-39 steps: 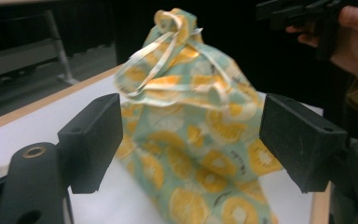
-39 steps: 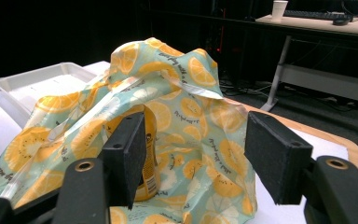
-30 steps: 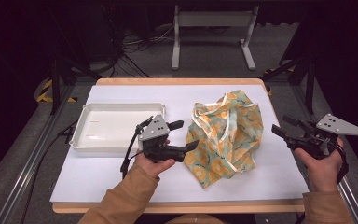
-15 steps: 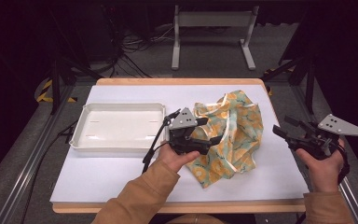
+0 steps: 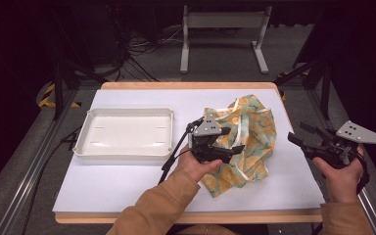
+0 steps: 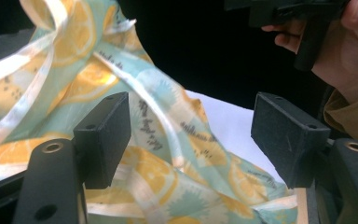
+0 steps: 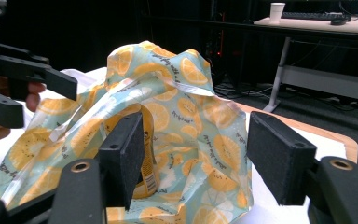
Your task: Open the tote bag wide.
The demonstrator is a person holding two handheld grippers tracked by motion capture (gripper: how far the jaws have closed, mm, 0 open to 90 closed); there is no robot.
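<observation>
We see a lemon-print bag [image 5: 245, 139], pale green with orange slices and cream straps, crumpled in a heap on the white table top [image 5: 127, 181], right of centre. Inside its open mouth, in the right gripper view, a yellow can-like thing [image 7: 147, 154] stands; we can't read what it is. The left gripper [image 5: 227, 139] sits right over the bag's near-left part, jaws pointing across the fabric. In the left gripper view the cloth [image 6: 158, 154] lies between and below the two black jaws; the jaws have just been closing a bit, but the pads aren't pressing on anything, so it's open with fabric in the gap. The right gripper [image 5: 301, 139] hangs off the bag's right side, near the table's right edge, apart from the cloth, jaws spread wide and aimed at the bag, gripping nothing. Left of the left gripper, well away from the bag, a white tray [image 5: 85, 144] lies flat on the table. Behind the table a grey metal stand [image 5: 223, 22] stands on the floor.
</observation>
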